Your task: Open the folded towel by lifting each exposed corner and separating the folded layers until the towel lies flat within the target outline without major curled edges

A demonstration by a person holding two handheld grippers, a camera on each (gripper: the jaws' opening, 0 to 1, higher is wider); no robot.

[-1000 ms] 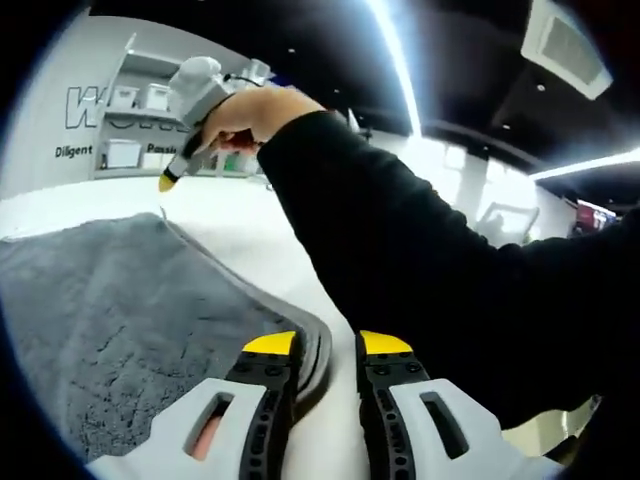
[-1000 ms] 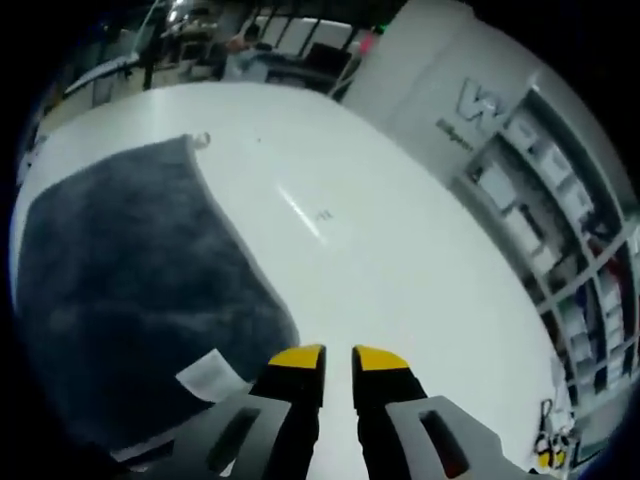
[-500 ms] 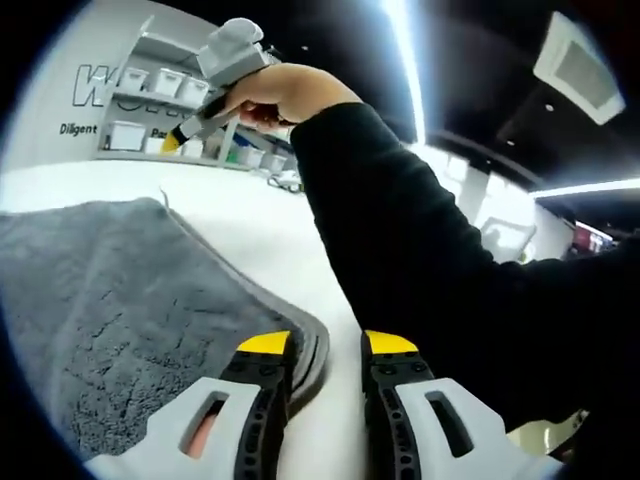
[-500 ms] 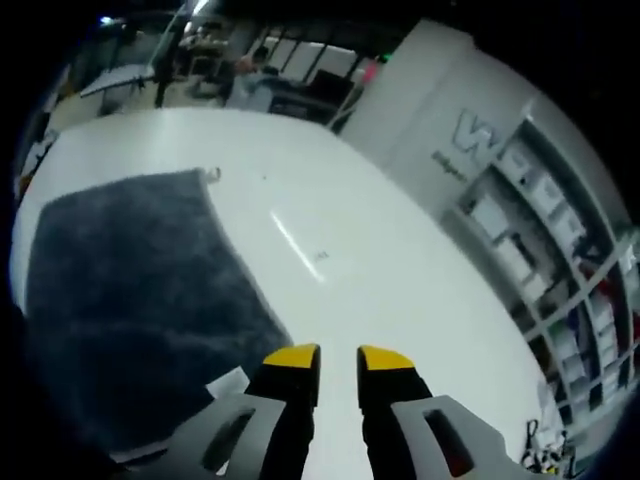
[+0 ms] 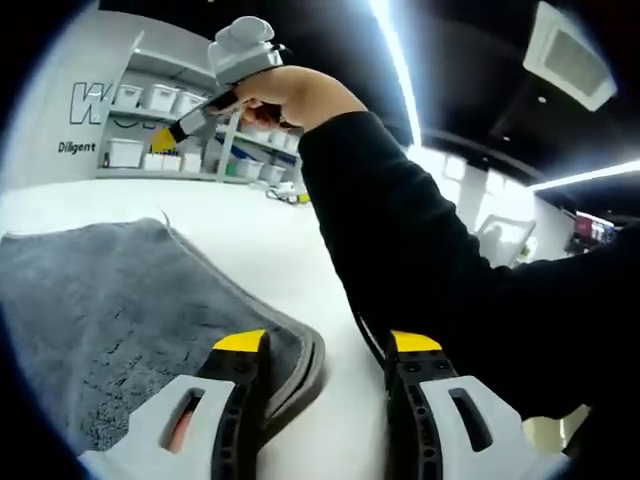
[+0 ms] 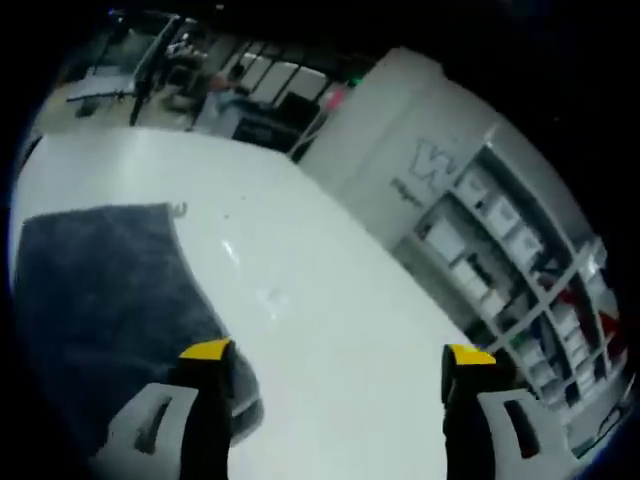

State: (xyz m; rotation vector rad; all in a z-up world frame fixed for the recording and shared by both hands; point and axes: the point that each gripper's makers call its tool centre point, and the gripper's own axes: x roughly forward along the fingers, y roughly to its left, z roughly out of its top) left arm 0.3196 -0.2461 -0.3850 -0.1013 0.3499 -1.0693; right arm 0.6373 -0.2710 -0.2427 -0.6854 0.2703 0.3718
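Grey towel point(image 5: 110, 310) lies flat on the white desk point(image 6: 330, 340); both claws point(image 5: 325, 350) point(image 6: 335, 355) spread, holding nothing; a dark sleeve point(image 5: 420, 260) blocks the shelves point(image 6: 520, 240) behind.

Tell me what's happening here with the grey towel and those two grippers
A person holds a two-jaw gripper in each hand over a white table with a grey towel spread on it. The left gripper sits low at the towel's near corner, jaws open with nothing between them. The right gripper is raised above the table, jaws wide apart and empty; in the left gripper view it shows up high in the person's hand. The near towel edge looks doubled over.
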